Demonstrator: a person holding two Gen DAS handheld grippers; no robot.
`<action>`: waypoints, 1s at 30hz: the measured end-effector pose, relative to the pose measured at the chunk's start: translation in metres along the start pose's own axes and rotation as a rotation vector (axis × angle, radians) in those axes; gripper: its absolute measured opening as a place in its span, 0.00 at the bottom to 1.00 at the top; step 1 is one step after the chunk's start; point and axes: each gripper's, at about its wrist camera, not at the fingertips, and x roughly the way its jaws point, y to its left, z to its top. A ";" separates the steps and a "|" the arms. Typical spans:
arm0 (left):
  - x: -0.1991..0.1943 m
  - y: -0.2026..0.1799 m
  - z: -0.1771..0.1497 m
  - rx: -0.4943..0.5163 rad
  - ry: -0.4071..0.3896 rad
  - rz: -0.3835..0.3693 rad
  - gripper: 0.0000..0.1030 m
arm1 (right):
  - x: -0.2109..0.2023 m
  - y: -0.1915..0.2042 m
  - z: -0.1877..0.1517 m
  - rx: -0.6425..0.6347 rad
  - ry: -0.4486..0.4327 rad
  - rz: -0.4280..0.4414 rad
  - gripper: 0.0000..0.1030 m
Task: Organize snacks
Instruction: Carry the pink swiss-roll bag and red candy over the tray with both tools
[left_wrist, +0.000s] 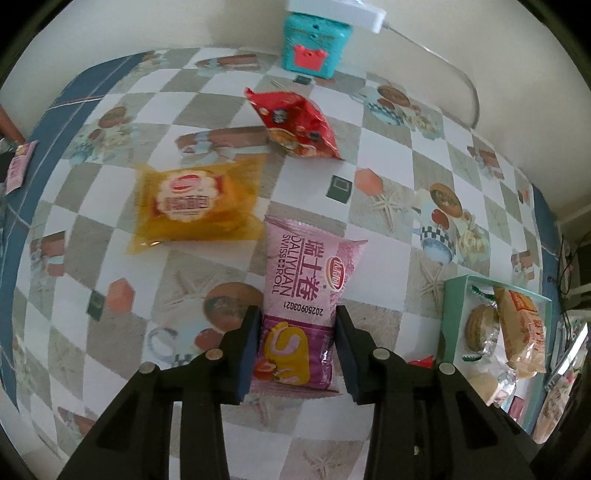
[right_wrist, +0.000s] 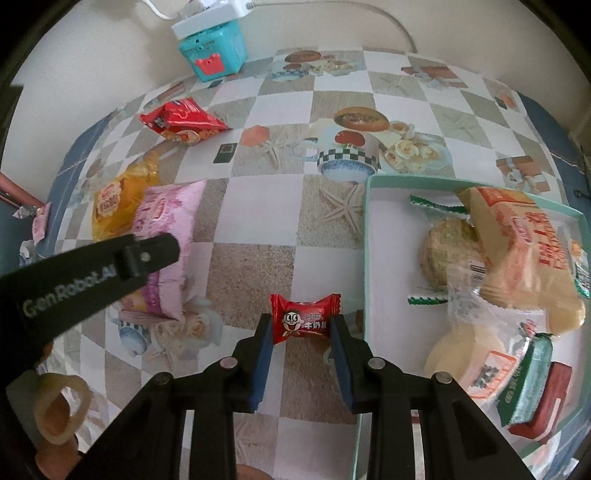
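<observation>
left gripper (left_wrist: 297, 347) gripping pink roll (left_wrist: 306, 295), right gripper (right_wrist: 301, 349) gripping candy (right_wrist: 303, 319)

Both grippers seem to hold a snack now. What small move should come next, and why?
Probably lift the right gripper a little and carry the red candy toward the green tray beside it. Its fingers are closed on the candy's two ends, and the tray already holds other snacks. The left gripper grips the pink Swiss roll packet and can follow.
</observation>
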 end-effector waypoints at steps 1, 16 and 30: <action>-0.003 0.002 -0.001 -0.004 -0.004 0.001 0.40 | -0.004 -0.001 -0.001 0.001 -0.006 0.001 0.32; -0.058 0.019 -0.018 -0.044 -0.090 0.015 0.40 | -0.050 -0.016 -0.033 0.043 -0.061 0.009 0.32; -0.090 -0.011 -0.053 0.035 -0.151 0.025 0.40 | -0.090 -0.029 -0.053 0.071 -0.139 0.049 0.32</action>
